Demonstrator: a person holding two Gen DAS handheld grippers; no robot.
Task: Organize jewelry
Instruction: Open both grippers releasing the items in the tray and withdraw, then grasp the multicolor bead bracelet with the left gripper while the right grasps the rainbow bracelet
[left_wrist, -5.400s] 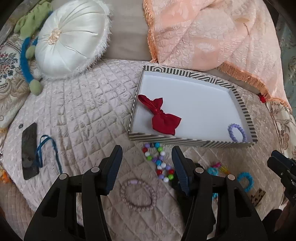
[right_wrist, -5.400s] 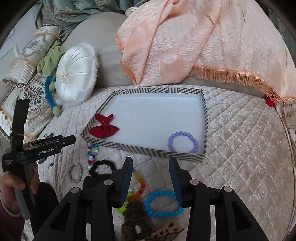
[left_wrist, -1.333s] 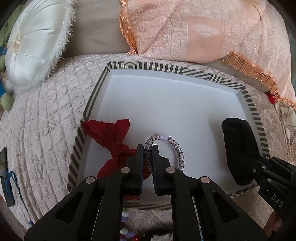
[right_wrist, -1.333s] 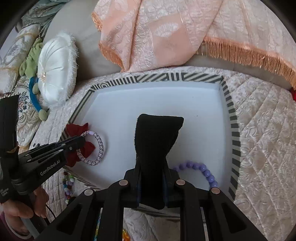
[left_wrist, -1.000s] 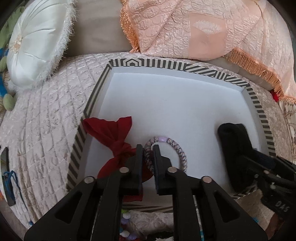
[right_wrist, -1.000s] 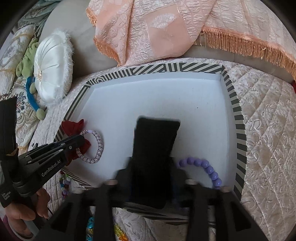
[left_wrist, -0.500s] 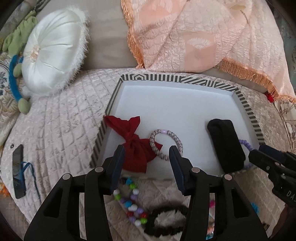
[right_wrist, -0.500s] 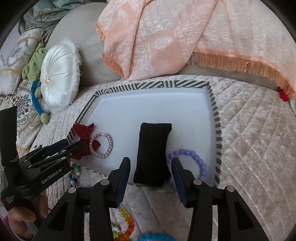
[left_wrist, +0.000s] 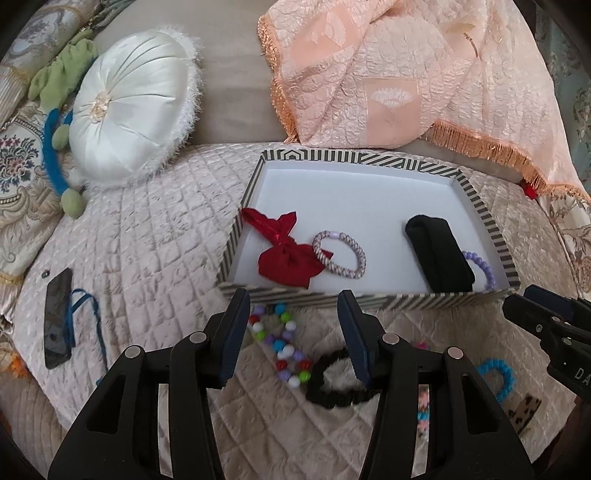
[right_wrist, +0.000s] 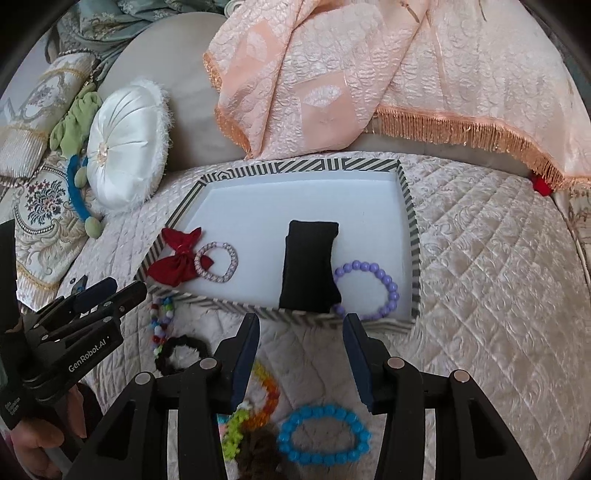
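- Left wrist view: the left gripper (left_wrist: 293, 332) stands with jaws apart and nothing between them, above the quilted beige bedspread (left_wrist: 155, 236), just in front of the tray's near wall.
- The shallow rectangular tray with black-and-white striped walls and a white floor (left_wrist: 354, 157) lies with its long axis left to right.
- In the tray, from left to right: a red fabric bow (left_wrist: 284, 254), a pink-and-grey braided hair tie (left_wrist: 356, 254) lying flat and overlapping the bow's right edge, a black folded fabric band (left_wrist: 439, 254) with its long axis running from the far wall toward the near wall, and a purple bead bracelet (left_wrist: 484, 266) partly hidden behind that band.
- Outside the tray, on the bedspread: a multicoloured bead string (left_wrist: 286, 343) and a black scrunchie (left_wrist: 336, 384).
- Right wrist view: the right gripper (right_wrist: 301, 354) is likewise spread and empty, in front of the tray.
- A blue bead bracelet (right_wrist: 323, 434) lies near its fingers.
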